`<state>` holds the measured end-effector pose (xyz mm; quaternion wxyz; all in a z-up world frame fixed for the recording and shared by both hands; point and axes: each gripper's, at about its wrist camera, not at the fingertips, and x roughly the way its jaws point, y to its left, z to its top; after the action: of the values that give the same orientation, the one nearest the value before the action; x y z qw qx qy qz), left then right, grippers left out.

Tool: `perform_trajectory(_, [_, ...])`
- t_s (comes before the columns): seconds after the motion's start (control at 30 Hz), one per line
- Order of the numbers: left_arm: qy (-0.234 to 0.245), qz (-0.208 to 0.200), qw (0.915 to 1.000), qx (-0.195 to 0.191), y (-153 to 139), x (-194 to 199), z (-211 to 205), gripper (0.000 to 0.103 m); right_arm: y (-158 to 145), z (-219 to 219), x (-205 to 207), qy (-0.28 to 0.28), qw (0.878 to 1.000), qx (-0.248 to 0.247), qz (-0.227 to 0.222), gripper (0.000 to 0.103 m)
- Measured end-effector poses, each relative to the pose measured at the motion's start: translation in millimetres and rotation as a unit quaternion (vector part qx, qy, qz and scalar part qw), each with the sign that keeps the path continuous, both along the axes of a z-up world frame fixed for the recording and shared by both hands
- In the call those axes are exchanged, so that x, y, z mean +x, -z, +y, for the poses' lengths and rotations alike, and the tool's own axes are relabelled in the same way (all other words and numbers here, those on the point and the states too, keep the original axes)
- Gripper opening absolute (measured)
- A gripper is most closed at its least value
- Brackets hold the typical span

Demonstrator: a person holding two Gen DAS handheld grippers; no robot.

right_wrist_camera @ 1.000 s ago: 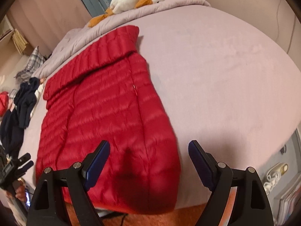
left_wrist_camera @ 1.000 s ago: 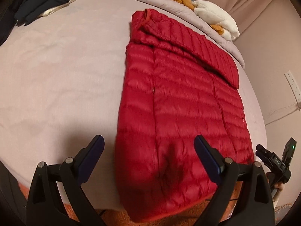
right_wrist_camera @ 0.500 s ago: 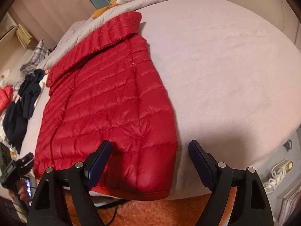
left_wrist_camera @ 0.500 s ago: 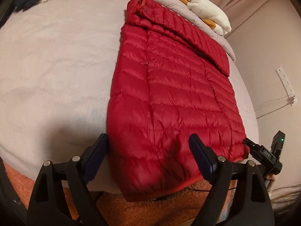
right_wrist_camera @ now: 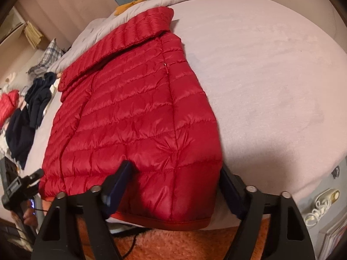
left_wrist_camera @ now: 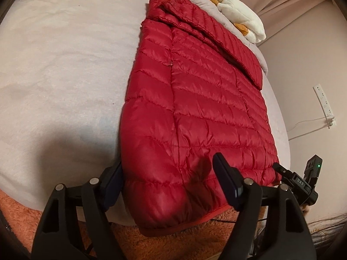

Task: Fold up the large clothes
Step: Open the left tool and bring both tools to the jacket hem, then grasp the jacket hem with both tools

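Red down jacket [left_wrist_camera: 201,112] lies flat on the bed [left_wrist_camera: 65,65], hem at the near edge | both grippers, left [left_wrist_camera: 171,182] and right [right_wrist_camera: 173,186], have just been closing, fingers astride the hem corners, not yet pinching | we judge the hem-to-collar fold comes next.

Lighting: dim, warm indoor tone in both wrist views. Shadows: soft dark patches on the bed sheet [left_wrist_camera: 54,69] beside the near corners of the red jacket [left_wrist_camera: 201,112]; a finger's shadow on its quilting. Glare: faint sheen on jacket ridges. Distortion: strong fisheye bowing, black vignette at corners. Focus: centre fairly sharp, edges soft, slightly grainy.
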<state>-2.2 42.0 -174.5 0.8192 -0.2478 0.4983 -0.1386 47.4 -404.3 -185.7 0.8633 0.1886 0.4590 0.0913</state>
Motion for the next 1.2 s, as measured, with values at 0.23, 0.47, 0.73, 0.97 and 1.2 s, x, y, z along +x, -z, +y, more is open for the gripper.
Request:
perform_trajectory(0.23, [0.000, -0.007, 0.9999, -0.008, 3, 2, 0, 0.076, 3, 1, 1, -0.003, 1.000, 0.006, -0.008, 0.064])
perform_trajectory(0.47, [-0.005, -0.008, 0.9999, 0.009, 4, 0, -7, 0.041, 3, 1, -1, -0.013, 1.000, 0.021, -0.018, 0.042])
perform_trajectory(0.73, [-0.009, -0.032, 0.9993, 0.014, -13, -5, -14, 0.014, -12, 10, -5, -0.031, 0.998, 0.025, -0.042, 0.017])
perform_trajectory(0.97, [-0.012, -0.084, 0.9963, 0.012, -55, -12, -15, 0.013, -48, 7, -12, -0.041, 0.993, 0.046, -0.097, 0.015])
perform_trajectory(1.2, [-0.002, -0.140, 0.9896, 0.032, -99, -22, -22, 0.012, -82, 6, -25, -0.061, 0.985, 0.053, -0.154, 0.014])
